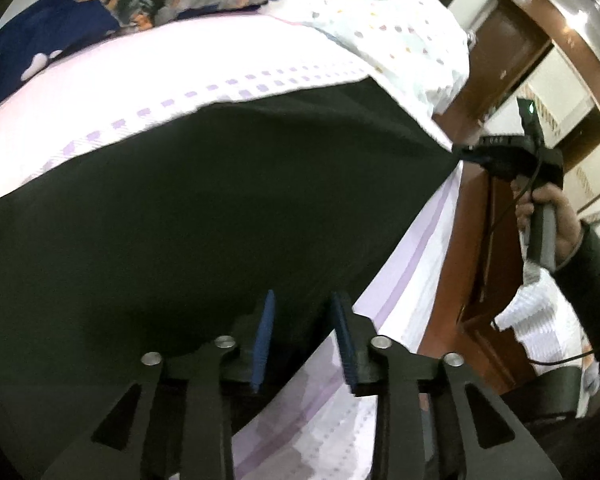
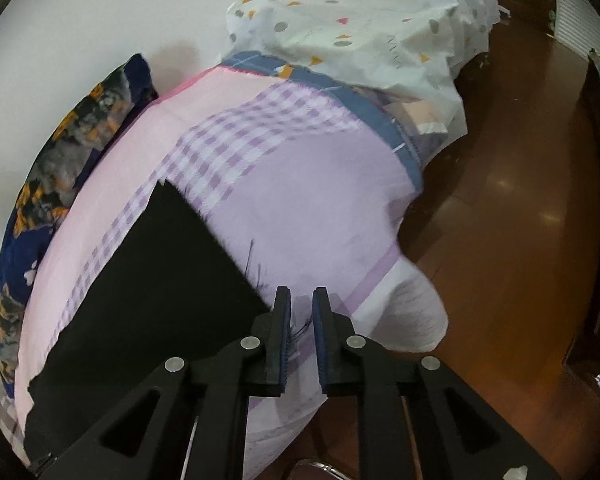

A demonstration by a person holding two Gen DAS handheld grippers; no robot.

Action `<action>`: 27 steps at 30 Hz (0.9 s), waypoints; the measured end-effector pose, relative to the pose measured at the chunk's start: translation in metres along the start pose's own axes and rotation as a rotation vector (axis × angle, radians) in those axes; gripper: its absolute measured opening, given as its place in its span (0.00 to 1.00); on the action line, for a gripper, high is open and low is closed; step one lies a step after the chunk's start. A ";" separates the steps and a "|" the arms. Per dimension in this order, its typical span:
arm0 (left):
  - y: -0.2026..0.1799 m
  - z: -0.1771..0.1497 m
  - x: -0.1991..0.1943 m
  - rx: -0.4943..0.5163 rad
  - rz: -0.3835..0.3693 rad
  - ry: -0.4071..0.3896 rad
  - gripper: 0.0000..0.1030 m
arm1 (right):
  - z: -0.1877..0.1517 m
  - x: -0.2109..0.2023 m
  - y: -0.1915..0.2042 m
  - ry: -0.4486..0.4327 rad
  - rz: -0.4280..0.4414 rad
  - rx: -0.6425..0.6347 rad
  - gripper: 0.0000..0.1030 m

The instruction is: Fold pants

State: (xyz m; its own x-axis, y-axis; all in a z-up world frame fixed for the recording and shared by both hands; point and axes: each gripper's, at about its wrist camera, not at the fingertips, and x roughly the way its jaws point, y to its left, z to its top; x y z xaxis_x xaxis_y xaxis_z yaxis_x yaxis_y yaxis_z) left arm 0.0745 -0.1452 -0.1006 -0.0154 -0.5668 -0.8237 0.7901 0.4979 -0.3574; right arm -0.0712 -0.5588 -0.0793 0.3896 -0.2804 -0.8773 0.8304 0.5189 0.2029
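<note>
Pants lay flat on bed sheet, black, near bed's edge. Left gripper hung over pants' near edge, jaws apart, nothing pinched. Right gripper sat just past pants' corner over sheet, jaws a little apart, only loose threads between them. In left view, hand held right gripper's handle at pants' far corner. Dark pillow lay by wall. Spotted white cloth was piled at bed's far end. Brown floor beside bed.
</note>
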 end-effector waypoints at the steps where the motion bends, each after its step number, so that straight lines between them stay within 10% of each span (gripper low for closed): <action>1: 0.003 0.001 -0.006 -0.011 -0.001 -0.021 0.37 | 0.002 -0.003 0.002 -0.010 -0.004 -0.012 0.13; 13: 0.101 -0.004 -0.081 -0.285 0.276 -0.266 0.46 | 0.005 -0.009 0.197 0.059 0.272 -0.503 0.24; 27: 0.167 -0.063 -0.105 -0.430 0.371 -0.295 0.46 | -0.136 0.040 0.449 0.391 0.613 -1.040 0.33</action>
State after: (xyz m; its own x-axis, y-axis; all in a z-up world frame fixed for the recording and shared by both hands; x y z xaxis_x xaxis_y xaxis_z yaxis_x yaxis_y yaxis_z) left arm 0.1697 0.0389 -0.1019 0.4301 -0.4325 -0.7924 0.3934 0.8798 -0.2667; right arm 0.2632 -0.2271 -0.0824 0.3071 0.3939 -0.8663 -0.2166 0.9153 0.3395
